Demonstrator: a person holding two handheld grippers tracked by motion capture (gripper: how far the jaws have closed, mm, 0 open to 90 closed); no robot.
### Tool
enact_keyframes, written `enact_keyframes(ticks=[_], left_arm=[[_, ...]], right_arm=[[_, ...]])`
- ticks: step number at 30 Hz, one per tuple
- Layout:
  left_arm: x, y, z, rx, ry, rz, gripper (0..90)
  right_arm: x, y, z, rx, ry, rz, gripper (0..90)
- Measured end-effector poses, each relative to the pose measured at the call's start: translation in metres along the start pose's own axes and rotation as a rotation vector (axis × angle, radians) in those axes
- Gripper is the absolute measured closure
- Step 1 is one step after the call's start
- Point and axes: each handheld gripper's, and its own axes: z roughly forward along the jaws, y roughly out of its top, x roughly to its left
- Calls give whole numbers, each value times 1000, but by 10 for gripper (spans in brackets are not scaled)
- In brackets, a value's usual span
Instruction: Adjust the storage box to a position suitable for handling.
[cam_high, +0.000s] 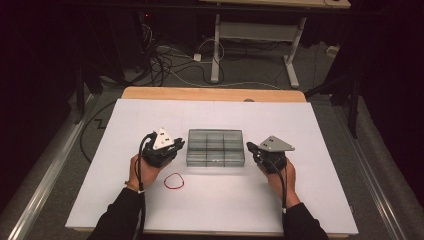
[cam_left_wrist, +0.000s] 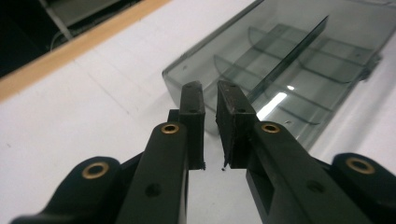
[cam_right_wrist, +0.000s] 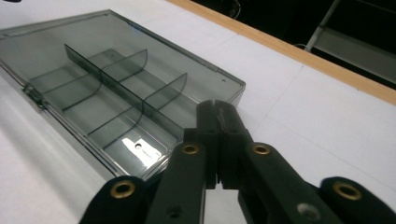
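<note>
Now my two claws flank a smoked, see-through compartment box that sits flat on the white-covered bench, near its middle. My left claw hangs just beside the box's left end, and my right claw just beside its right end — neither touches it as far as I can tell.

In the left gripper view, my left claw has its jaws a narrow slit apart, with nothing between them; the box lies just past the tips. In the right gripper view, my right claw has its jaws pressed together on nothing, with the near corner of the box right in front.

The box is closed: its clear lid lies flat, with a small latch on the long side facing me. Through the lid I see one long divider running the length and short curved dividers crossing it, which cut the inside into six cells. Every cell I can see is empty.

A red rubber band lies loose on the bench — nearer to me than the box, beside my left hand.
</note>
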Motion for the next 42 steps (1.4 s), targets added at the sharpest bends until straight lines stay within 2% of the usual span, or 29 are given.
enact_keyframes(ticks=[1, 3, 7, 8, 10, 11, 12, 13, 14, 16, 18, 21, 22, 29, 34, 36, 38, 42], left_arm=[[-1, 1, -3, -12, -11, 12, 743], [-4, 3, -7, -24, -8, 37, 742], [-5, 5, -11, -51, -27, 58, 624], [-5, 5, -12, -55, -25, 61, 544], [-5, 4, -13, -64, -15, 73, 539], [-5, 4, -13, -65, -25, 64, 469], [-5, 3, -14, -70, -34, 63, 469], [-5, 3, -14, -70, -45, 61, 393], [-6, 3, -15, -71, -49, 60, 393], [-7, 2, -17, -84, -38, 70, 369], [-8, 3, -20, -94, -35, 67, 310], [-12, 3, -25, -110, -13, 99, 308], [-14, 3, -26, -114, -17, 113, 224], [-24, -4, -43, -143, -3, 160, 225], [-25, -16, -58, -165, -16, 157, 223], [-25, -21, -62, -160, -19, 161, 222], [-26, -25, -64, -146, -8, 161, 183], [-23, -35, -69, -137, 2, 126, 183]], right_arm=[[0, 1, -2, -5, 5, -5, 874], [0, 1, -4, -10, 10, -10, 868], [2, 3, -13, -32, 24, -22, 792], [4, 4, -17, -42, 26, -28, 735], [5, 4, -19, -47, 23, -30, 704], [5, 4, -21, -53, 28, -30, 668], [6, 4, -22, -56, 33, -28, 613], [8, 5, -25, -69, 13, -27, 536], [8, 5, -25, -69, 13, -27, 536], [8, 6, -28, -82, 13, -21, 474], [8, 7, -29, -99, 16, -22, 411], [10, 10, -33, -136, 19, -36, 350], [13, 12, -36, -158, 24, -42, 312], [21, 12, -42, -180, 50, -71, 285], [24, 6, -51, -185, 60, -80, 295], [25, 4, -55, -187, 63, -84, 303], [26, 2, -59, -195, 64, -97, 307], [26, -2, -64, -198, 63, -94, 298]])
